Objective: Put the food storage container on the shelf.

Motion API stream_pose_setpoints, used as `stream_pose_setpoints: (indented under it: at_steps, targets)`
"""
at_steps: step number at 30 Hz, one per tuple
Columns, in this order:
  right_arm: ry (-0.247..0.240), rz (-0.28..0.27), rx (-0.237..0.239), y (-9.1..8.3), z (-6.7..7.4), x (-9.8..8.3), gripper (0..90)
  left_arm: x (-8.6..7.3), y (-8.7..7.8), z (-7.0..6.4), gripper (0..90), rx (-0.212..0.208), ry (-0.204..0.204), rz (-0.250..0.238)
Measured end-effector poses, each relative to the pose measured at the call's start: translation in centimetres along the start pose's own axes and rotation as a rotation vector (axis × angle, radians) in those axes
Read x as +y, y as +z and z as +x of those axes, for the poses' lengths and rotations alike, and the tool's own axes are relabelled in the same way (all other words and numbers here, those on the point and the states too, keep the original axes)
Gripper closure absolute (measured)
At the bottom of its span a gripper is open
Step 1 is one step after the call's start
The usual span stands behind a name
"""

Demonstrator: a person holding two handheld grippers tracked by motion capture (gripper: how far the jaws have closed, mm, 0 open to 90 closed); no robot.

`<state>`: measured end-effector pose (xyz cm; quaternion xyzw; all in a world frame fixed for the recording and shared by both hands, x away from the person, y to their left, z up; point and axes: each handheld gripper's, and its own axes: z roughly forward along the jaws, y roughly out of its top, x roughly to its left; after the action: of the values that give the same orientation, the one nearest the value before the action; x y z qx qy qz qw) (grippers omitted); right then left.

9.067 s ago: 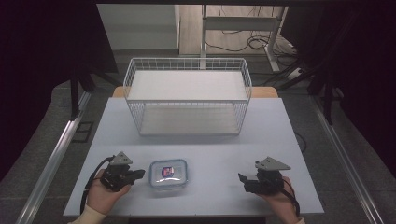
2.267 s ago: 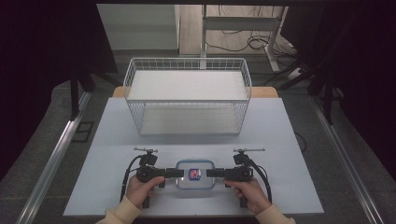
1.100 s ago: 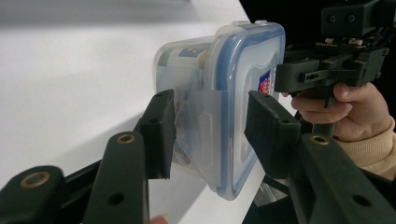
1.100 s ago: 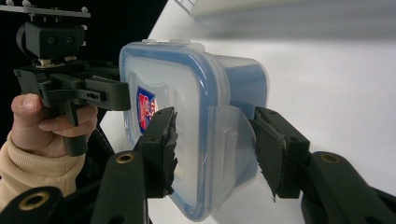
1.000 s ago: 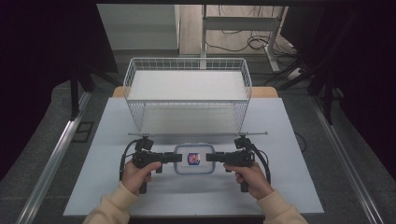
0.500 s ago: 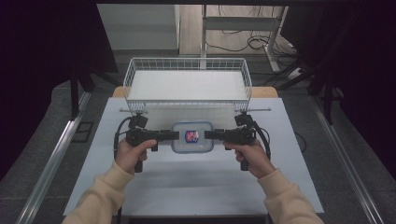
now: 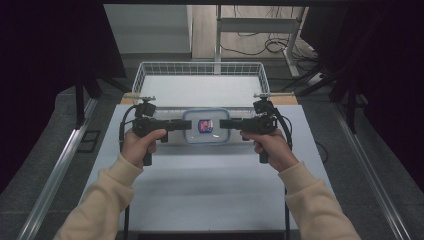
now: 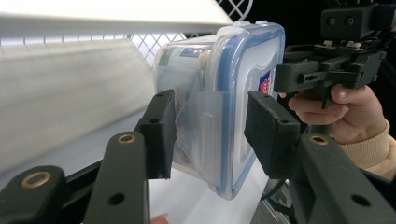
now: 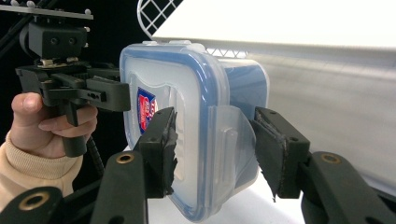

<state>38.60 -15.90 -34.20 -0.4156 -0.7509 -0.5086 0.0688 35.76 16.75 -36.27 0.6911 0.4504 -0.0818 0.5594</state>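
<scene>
With both forearms stretched forward and level, I hold the lidded plastic container [image 7: 204, 126] above the table [image 7: 200, 185], before the wire basket [image 7: 200, 70], left gripper [image 7: 181, 124] and right gripper [image 7: 225, 124] clamped on its opposite ends.

My right gripper [image 9: 212, 149] clamps the lidded container [image 9: 196, 116] by its side latch. At ten o'clock, my left gripper [image 9: 114, 95] meets its lid.
</scene>
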Motion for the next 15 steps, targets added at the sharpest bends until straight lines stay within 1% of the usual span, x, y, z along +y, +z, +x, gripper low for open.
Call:
stream_pose_setpoints:
  at_steps: [7,11,15]
  targets:
    - [-0.038,-0.007,-0.033,-0.4,0.9,2.8,50.6,2.6,-0.3,0.4,53.7,-0.030,0.014,-0.014]
    - [-0.045,-0.013,-0.042,-0.3,0.9,4.3,50.7,4.2,-0.4,0.9,53.6,-0.035,0.022,-0.018]
    - [-0.041,-0.016,-0.043,0.1,0.5,5.8,51.0,5.8,-0.3,1.8,53.7,-0.049,0.016,-0.014]
